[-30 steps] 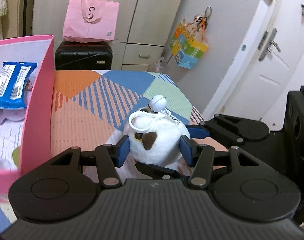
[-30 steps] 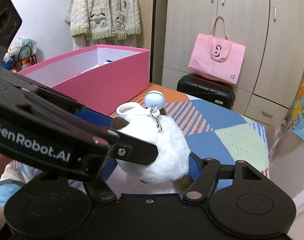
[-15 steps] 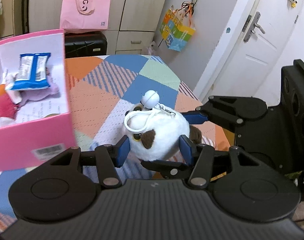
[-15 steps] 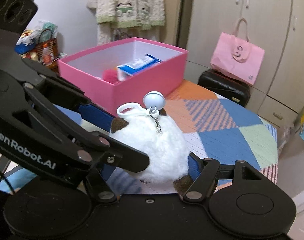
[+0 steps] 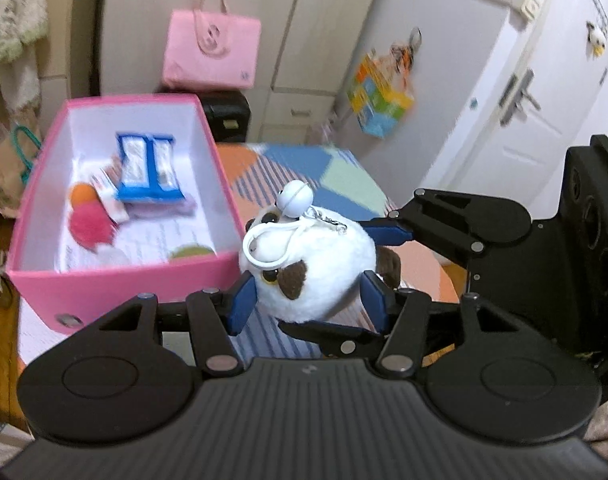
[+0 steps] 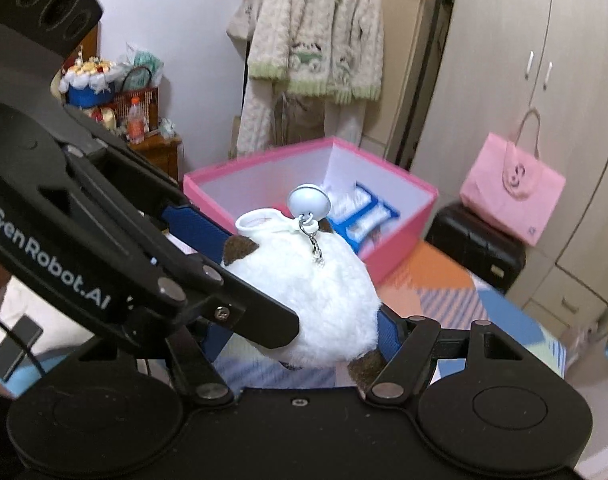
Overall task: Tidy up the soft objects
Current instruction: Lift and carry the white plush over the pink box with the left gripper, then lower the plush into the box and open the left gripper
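Note:
A white plush toy point(image 5: 315, 268) with brown patches, a white loop and a round bell hangs in the air just right of the pink box point(image 5: 116, 280). My left gripper point(image 5: 309, 300) is shut on its sides with both blue pads pressed into the fur. My right gripper point(image 5: 355, 280) grips it crosswise, one finger above and one below; its jaws are opening slightly, the pads still touching the fur. In the right wrist view the plush toy point(image 6: 315, 292) sits between my right gripper point(image 6: 304, 332) pads, in front of the pink box point(image 6: 395, 240). The left gripper point(image 6: 232, 272) hides its left side.
Inside the box lie a blue packet point(image 5: 148, 168), a pink pom-pom point(image 5: 90, 224) and an orange ball point(image 5: 84, 196). A patchwork cloth point(image 5: 304, 172) covers the table. Behind stand a black suitcase point(image 6: 475, 244) and a pink tote bag point(image 6: 511, 188). A knitted cardigan point(image 6: 315, 40) hangs on the wall.
Both grippers have risen together with the plush toy and swung toward the pink box. The box's inside now shows from above.

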Available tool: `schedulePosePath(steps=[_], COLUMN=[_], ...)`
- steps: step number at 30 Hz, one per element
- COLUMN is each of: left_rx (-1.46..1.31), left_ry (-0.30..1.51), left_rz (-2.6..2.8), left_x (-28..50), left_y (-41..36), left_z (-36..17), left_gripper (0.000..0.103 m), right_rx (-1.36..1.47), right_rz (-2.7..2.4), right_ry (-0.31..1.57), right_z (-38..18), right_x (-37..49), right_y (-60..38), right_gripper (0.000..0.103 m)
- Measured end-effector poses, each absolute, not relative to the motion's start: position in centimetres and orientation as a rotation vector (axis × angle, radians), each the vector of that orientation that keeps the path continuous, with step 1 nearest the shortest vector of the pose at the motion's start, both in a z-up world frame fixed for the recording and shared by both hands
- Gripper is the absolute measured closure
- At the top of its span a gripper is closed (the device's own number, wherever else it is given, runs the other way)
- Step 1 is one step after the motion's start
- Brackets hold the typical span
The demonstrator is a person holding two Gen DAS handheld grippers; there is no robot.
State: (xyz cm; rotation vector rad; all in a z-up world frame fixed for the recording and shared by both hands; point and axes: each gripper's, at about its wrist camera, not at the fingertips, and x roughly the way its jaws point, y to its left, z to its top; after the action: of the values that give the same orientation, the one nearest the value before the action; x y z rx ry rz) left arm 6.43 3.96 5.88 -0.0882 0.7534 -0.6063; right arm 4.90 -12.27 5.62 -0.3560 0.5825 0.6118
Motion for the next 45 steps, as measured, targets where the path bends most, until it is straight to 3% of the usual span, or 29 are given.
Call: schedulePosePath(steps=[14,33,45], left_rx=[-0.186,-0.266,-0.249], left_ry=[0.584,0.695,0.750], left_rz=[-0.489,-0.366,-0.415], left_x=[11.6,20.2,21.5], left_y=[9.4,12.8,12.7], left_z=[7.4,1.6,-0.2], left_gripper=[0.049,0.048,0.043], right_rx=[-0.155,-0.024,-0.190], right_rz=[0.732,0.815,0.737], right_ry=[0.521,0.787,0.763], right_z=[6.9,0.6,0.5], right_x=[13.7,23.9,22.8], right_y=[-9.9,-6.8,-5.9], right_gripper=[0.021,0.025,0.024])
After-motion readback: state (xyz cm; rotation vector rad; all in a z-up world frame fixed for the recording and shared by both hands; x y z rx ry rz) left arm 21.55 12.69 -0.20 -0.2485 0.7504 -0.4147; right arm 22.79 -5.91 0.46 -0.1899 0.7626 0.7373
